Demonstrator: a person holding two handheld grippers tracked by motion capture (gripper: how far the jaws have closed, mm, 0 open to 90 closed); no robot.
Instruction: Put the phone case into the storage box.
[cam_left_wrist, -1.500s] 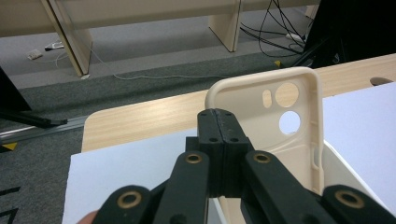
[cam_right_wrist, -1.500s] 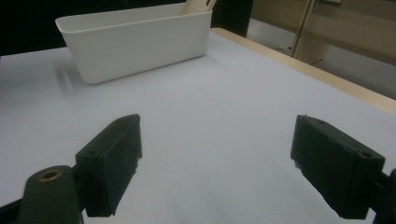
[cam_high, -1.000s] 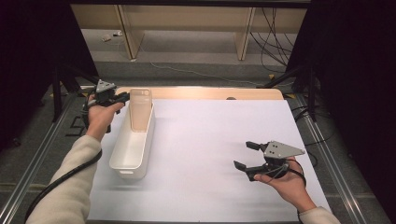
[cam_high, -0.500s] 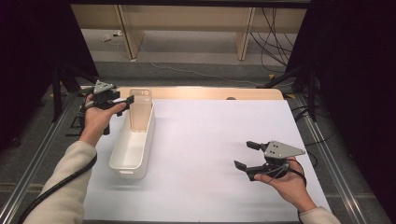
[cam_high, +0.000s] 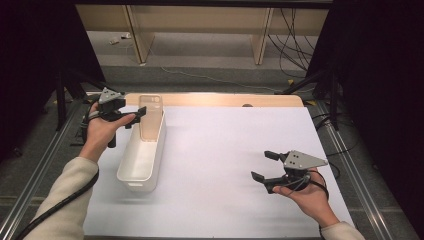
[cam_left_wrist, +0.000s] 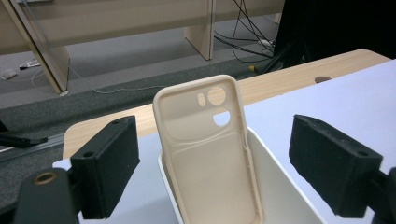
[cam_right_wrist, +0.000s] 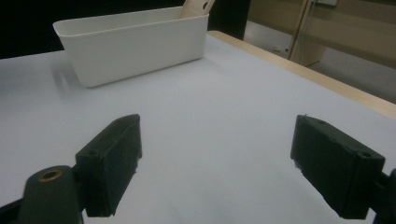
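A beige phone case (cam_high: 150, 116) stands upright against the far end of a white oblong bin (cam_high: 141, 162). My left gripper (cam_high: 134, 118) hovers just left of the case top. Its jaws have just been opening. In the left gripper view the case (cam_left_wrist: 210, 154) rises between the two black pads (cam_left_wrist: 109, 168) with a gap on each side, camera cut-outs at its top, and the bin wall (cam_left_wrist: 280, 186) below. My right gripper (cam_high: 263, 165) rests open at the right front of the white mat. Its own view shows the gripper (cam_right_wrist: 215, 163) holding nothing, with the bin (cam_right_wrist: 140, 46) and the case tip (cam_right_wrist: 196, 7) farther off.
The white mat (cam_high: 225, 145) covers most of the table, with a wooden strip (cam_high: 225, 99) along the far edge. Metal rails (cam_high: 45, 160) run down both sides. Cables (cam_high: 290, 45) and furniture legs lie on the floor beyond.
The left gripper's jaws have opened and let go of the phone case. The hand has drawn back a little to the left, and the case stays standing in the bin. The right gripper has not moved.
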